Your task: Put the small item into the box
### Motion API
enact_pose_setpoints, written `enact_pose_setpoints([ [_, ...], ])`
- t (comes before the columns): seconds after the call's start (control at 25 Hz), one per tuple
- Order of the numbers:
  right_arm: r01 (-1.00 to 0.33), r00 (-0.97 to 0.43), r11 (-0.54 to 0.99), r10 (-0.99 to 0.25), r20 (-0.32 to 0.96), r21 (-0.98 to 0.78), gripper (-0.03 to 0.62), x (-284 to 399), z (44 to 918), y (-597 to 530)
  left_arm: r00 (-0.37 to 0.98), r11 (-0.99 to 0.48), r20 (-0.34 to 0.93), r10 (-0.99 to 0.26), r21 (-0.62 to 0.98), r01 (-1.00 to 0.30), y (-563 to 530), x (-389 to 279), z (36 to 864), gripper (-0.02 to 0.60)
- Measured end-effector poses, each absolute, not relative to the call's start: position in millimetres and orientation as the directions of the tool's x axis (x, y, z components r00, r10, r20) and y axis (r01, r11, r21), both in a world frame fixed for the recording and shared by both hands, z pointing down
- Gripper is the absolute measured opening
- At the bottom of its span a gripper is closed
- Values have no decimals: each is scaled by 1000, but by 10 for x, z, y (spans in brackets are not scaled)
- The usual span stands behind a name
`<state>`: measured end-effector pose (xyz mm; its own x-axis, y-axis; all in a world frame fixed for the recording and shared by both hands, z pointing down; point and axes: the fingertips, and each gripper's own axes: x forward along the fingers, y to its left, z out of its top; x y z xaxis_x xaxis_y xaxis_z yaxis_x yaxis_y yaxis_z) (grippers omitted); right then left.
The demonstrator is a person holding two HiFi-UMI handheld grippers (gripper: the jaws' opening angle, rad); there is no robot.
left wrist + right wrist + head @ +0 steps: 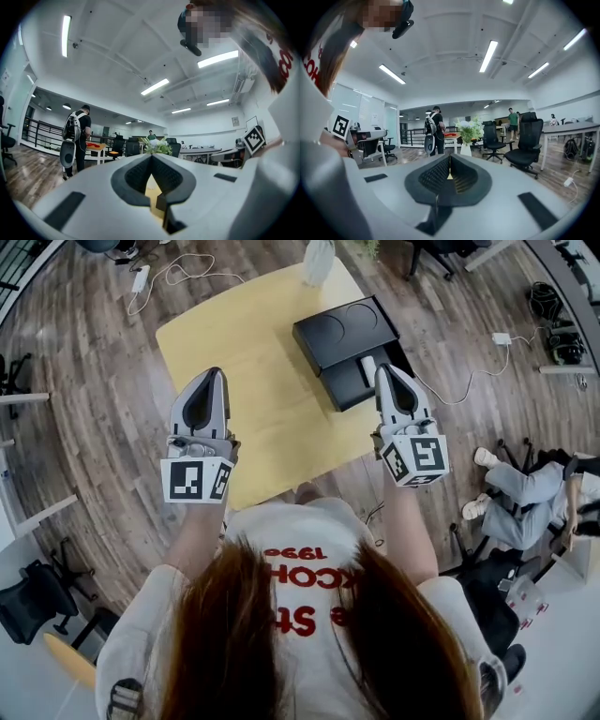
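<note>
Head view: the left gripper and right gripper hover above the yellow desk, jaws together, empty. The small white item lies inside the open black box at the desk's far right corner.

Yellow table on wood floor; black box right side, white vase far edge.

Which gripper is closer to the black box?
Right. The right gripper sits at the near edge of the black box, overlapping it in the head view. The left gripper is over the left part of the table, apart from the box.
</note>
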<state>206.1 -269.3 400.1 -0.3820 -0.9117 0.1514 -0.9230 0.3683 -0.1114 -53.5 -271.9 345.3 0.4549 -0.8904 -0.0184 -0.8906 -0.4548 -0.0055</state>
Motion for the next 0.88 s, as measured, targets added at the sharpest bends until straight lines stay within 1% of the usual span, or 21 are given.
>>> enact_pose_setpoints([
  [0.24,-930,-364,355,-925,111,-96,6,2045,3691,-2474,439,-438,-36,-898,-14,-899,-2533,-638,3357,3],
  [0.48,-937,-345,336,-934,92,-96,5,2006,3563,-2384,448,-447,-54,-893,-17,-894,-2435,-702,3296,4],
  [0.88,-935,-351,346,-934,66,-80,5,1890,3354,-2312,464,-464,-80,-882,-18,-885,-2431,-731,3198,5],
])
